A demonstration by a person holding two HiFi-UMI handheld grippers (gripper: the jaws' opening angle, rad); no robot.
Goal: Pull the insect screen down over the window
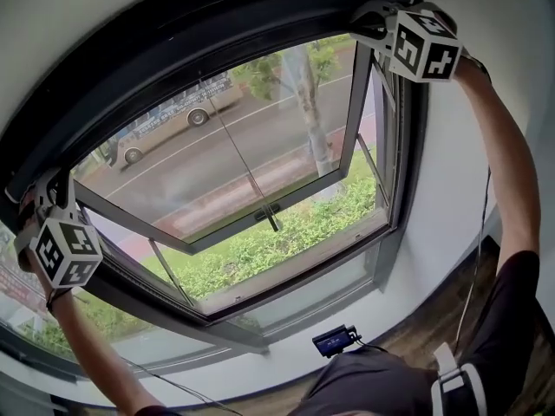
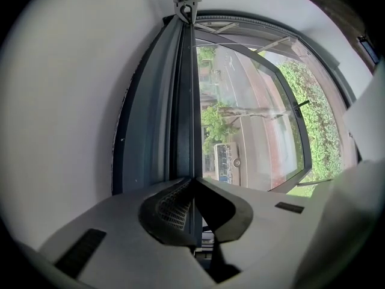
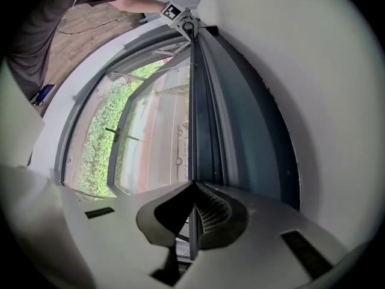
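The insect screen's dark pull bar (image 1: 204, 48) lies rolled up along the top of the dark window frame. My left gripper (image 1: 54, 187) holds its left end and my right gripper (image 1: 371, 22) its right end. In the left gripper view the jaws (image 2: 193, 179) are shut on the bar's thin edge (image 2: 194, 101), which runs away to the other gripper (image 2: 186, 3). In the right gripper view my jaws (image 3: 192, 184) are likewise shut on the bar (image 3: 192, 101). No mesh shows over the glass.
The inner sash (image 1: 347, 159) is swung open outward, its handle (image 1: 269, 217) at the lower rail. Beyond it are a street, a parked car and hedges. A small black device (image 1: 334, 341) with a cable sits on the white sill below.
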